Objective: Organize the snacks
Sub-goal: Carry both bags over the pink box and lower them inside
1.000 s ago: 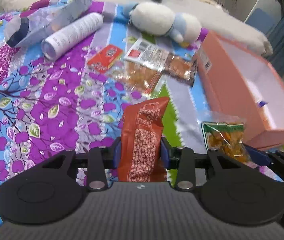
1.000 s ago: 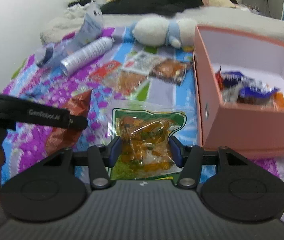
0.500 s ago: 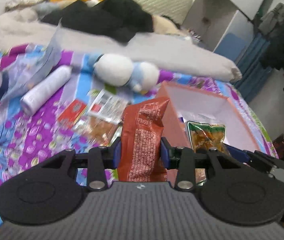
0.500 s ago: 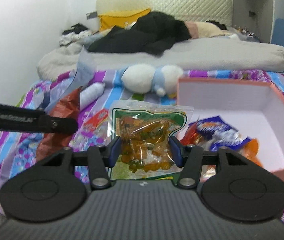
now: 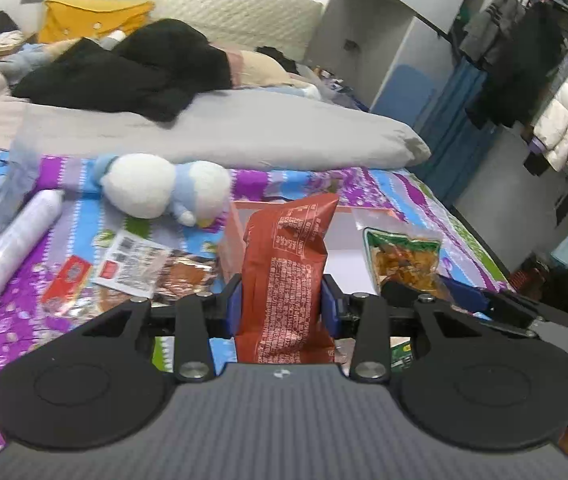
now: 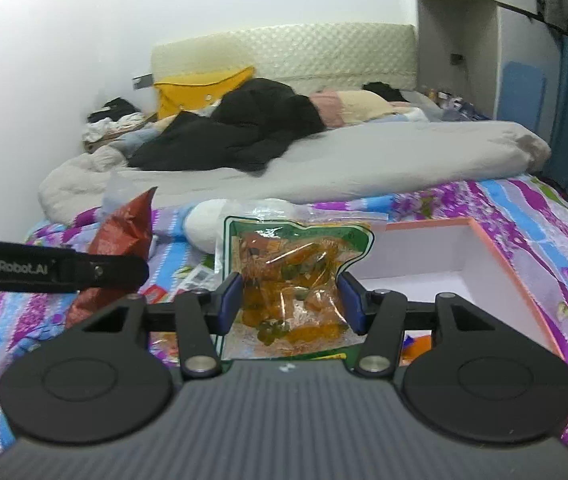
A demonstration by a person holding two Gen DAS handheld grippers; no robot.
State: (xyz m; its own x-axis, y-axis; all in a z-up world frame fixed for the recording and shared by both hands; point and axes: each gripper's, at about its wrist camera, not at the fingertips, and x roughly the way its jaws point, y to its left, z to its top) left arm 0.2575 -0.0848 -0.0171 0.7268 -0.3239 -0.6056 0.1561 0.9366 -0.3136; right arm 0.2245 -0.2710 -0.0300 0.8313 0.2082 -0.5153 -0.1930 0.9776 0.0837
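Left tool point(image 5: 282, 306): its blue pads press both sides of a tall red-orange crinkled foil snack bag point(image 5: 285, 276), held upright above the bed.
Right tool point(image 6: 289, 302): closed part-way on a clear plastic pouch with a green border and orange-yellow pieces inside point(image 6: 291, 280), pads against both its sides.
Box: a salmon-pink cardboard box with a white inside point(image 6: 495, 248) lies open on the bed, just beyond and right of both tools.
Left view only: a white cylindrical can point(image 5: 20, 240) at the far left, a white and pale-blue plush toy point(image 5: 164, 188) behind it, and flat snack packets point(image 5: 136, 262) on the purple-and-blue flowered bedspread point(image 5: 12, 320); coats hang on a rail at the far right.
Right view only: orange and blue wrappers point(image 6: 417, 344) in the box's near corner, and the other tool's black arm marked GenRobot.AI point(image 6: 56, 270) at the left.
Both views: grey duvet point(image 6: 363, 160) and black clothing point(image 6: 244, 128) at the far end of the bed.
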